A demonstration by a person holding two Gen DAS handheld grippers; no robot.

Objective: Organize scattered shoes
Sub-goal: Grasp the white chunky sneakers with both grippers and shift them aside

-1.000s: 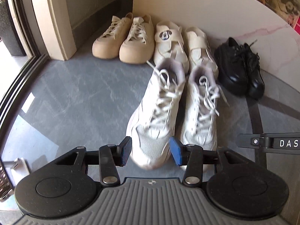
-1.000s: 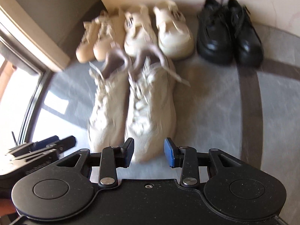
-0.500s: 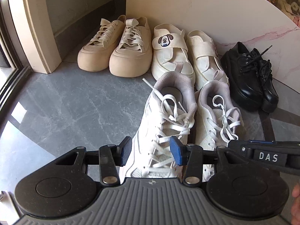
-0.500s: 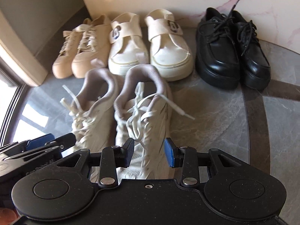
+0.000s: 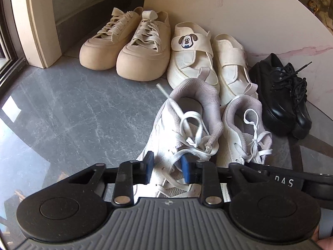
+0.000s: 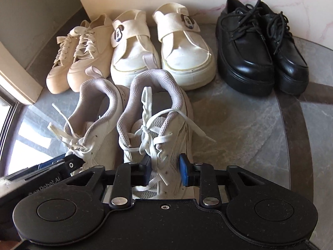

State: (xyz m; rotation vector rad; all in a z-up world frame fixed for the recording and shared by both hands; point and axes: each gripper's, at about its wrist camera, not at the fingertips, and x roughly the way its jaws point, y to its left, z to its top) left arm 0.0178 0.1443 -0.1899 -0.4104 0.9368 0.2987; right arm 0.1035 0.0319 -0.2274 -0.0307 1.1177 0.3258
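Two white lace-up sneakers lie side by side on the grey floor, heels toward the wall. My left gripper (image 5: pixel 167 167) is down over the left sneaker (image 5: pixel 166 137). Its jaws are closing, and the blue pads (image 5: pixel 148 166) touch the laced upper between them. My right gripper (image 6: pixel 165 169) sits the same way over the right sneaker (image 6: pixel 174 129), jaws closing with pads (image 6: pixel 184 171) against the tongue and laces. The right sneaker (image 5: pixel 235 137) also shows in the left wrist view, and the left sneaker (image 6: pixel 97 129) in the right wrist view. Both toes are hidden under the grippers.
A row of shoes lines the white marbled wall (image 5: pixel 229 10): a beige lace-up pair (image 5: pixel 124 48), a white strap pair with a dog badge (image 5: pixel 193 58) and a black platform pair (image 5: pixel 285 95). A cream door frame (image 5: pixel 39 20) stands at left. Bare grey floor (image 5: pixel 72 114) lies left of the sneakers.
Both grippers have come down and forward onto the sneakers. Their jaws have narrowed from wide apart to closing on the laced uppers.
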